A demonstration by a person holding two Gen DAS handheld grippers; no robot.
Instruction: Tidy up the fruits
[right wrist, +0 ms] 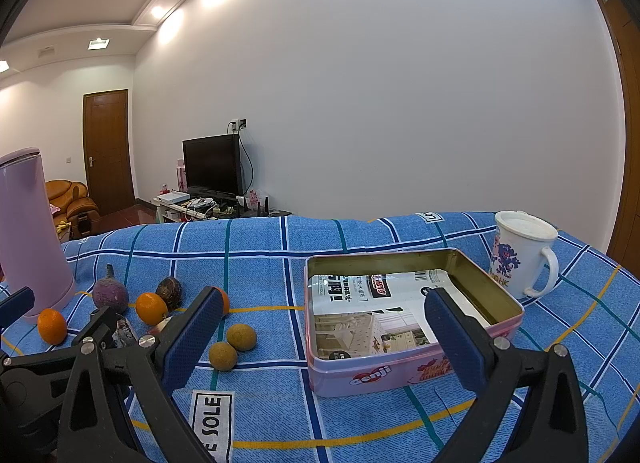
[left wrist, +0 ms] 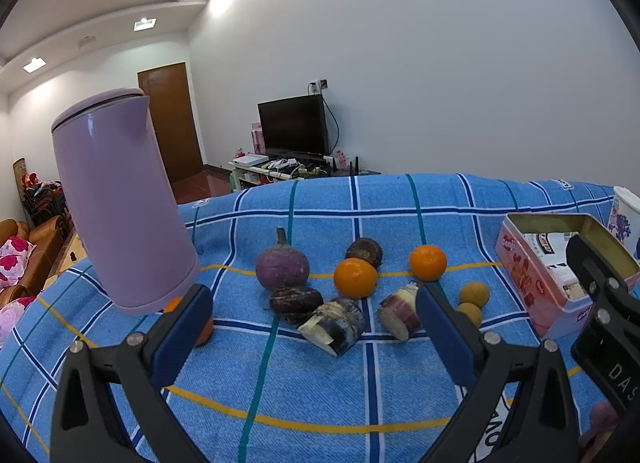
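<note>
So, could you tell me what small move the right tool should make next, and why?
Probably move the right tool left and down over the two brown fruits. It is open and holds nothing, the pink tin beside them holds only a printed packet, no fruit, and that pair lies nearest both the tin and this tool.

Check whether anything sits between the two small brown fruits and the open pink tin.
Nothing visible does. The two small brown fruits lie just left of the pink tin, with only bare blue cloth between. The tin's lid is off.
</note>
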